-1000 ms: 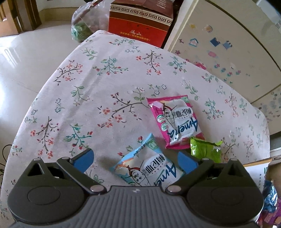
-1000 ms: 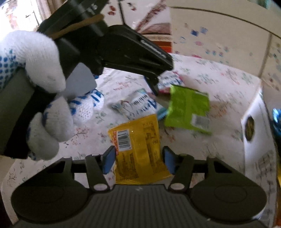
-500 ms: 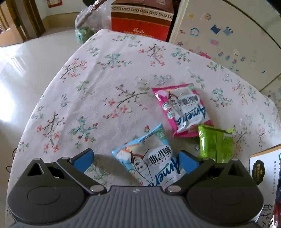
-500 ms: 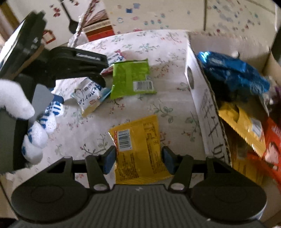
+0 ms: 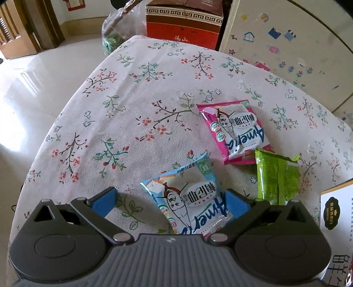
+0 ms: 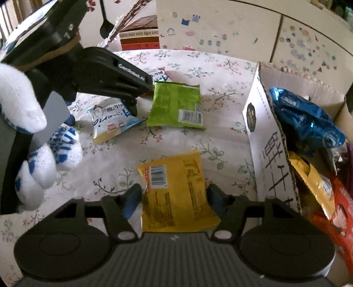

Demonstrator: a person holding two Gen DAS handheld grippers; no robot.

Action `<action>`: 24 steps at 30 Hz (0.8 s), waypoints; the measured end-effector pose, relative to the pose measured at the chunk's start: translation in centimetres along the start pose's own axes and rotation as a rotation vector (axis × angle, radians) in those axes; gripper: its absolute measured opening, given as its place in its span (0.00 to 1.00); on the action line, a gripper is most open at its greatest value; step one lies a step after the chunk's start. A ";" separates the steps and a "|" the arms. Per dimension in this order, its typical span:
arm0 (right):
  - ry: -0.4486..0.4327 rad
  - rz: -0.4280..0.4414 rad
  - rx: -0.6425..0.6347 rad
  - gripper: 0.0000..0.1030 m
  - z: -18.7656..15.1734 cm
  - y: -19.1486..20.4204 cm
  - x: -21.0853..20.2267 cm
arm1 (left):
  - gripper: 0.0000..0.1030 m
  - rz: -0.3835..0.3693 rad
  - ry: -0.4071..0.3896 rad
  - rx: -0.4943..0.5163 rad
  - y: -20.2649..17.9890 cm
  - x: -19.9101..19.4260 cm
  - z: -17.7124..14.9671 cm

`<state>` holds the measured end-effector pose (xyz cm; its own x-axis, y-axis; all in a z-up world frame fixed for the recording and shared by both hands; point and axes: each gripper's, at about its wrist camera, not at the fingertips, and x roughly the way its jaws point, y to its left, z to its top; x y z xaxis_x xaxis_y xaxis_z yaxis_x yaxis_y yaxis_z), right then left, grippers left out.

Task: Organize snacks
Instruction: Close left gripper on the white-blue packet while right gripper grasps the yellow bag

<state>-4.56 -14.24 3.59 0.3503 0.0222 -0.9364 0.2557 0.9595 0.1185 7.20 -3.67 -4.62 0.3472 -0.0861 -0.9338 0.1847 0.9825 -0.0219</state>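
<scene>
Floral cloth covers the table (image 5: pixel 136 92), everything sits on it. Cardboard box (image 6: pixel 268 141) at its right side, already holding a blue bag (image 6: pixel 306 119), a yellow one and a red one. Red-brown carton (image 5: pixel 184 21) past the far table edge. Left gripper (image 5: pixel 171 199) spread wide, pointing steeply down; light-blue packet (image 5: pixel 187 198) lies flat between its fingers, right pad just beside the packet's edge, left pad well clear. Gloved hand (image 6: pixel 33 141) holds that gripper in the right wrist view. Right gripper (image 6: pixel 173 194) is opening over the yellow packet (image 6: pixel 176 189): packet lies between the blue pads with a gap on each side, not pinched. Green packet (image 5: pixel 276 176) barcode-up between the light-blue one and the box; its corner overlaps the pink packet (image 5: pixel 235 130) further back.
</scene>
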 end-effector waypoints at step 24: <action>-0.046 0.123 0.108 0.54 1.0 -1.6 -2.4 | 0.62 -0.099 -0.072 0.076 -0.5 -3.2 -1.1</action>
<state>-4.91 -16.08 5.94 0.4249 0.1221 -0.8969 0.3027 0.9146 0.2680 5.00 -3.69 -2.01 0.3886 -0.1968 -0.9002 0.2896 0.9535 -0.0834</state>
